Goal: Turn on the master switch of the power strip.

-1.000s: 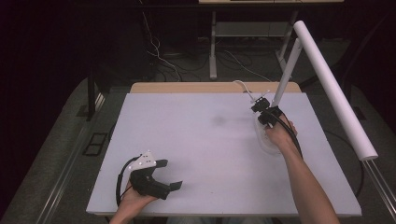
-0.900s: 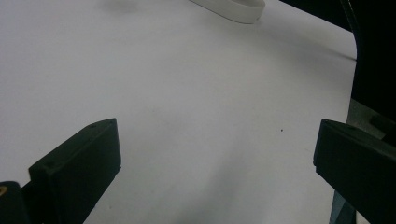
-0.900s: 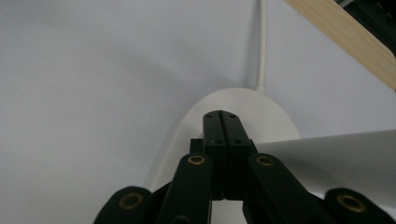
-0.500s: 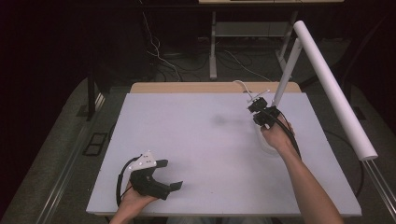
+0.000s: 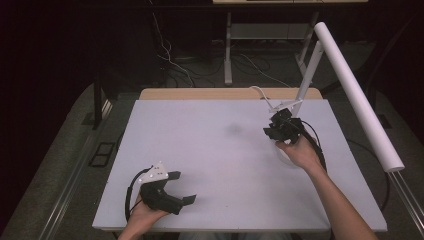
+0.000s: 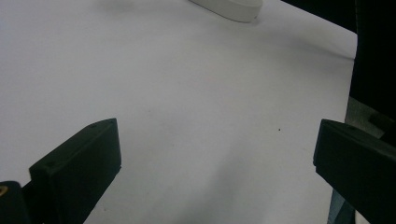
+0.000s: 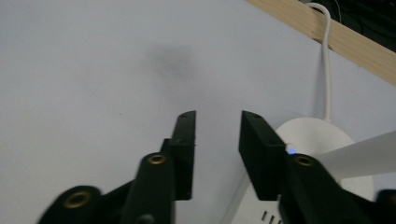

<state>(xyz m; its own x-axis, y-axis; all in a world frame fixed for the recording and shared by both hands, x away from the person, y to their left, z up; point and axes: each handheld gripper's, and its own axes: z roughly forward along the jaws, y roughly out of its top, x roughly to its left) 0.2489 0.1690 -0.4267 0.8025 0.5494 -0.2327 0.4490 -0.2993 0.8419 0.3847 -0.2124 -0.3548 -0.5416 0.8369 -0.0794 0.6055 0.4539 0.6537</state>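
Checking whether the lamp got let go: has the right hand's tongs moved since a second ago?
Yes. The right tongs have drawn back toward the person, away from the lamp's stem, and their jaws have just been opening, nothing between them.

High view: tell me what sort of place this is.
Probably a lab or recording workspace, not a home. A plain white-topped table stands in a dark room, loose cables trail across the grey floor behind it, and a white desk lamp with a long tube head stands at its far right corner.
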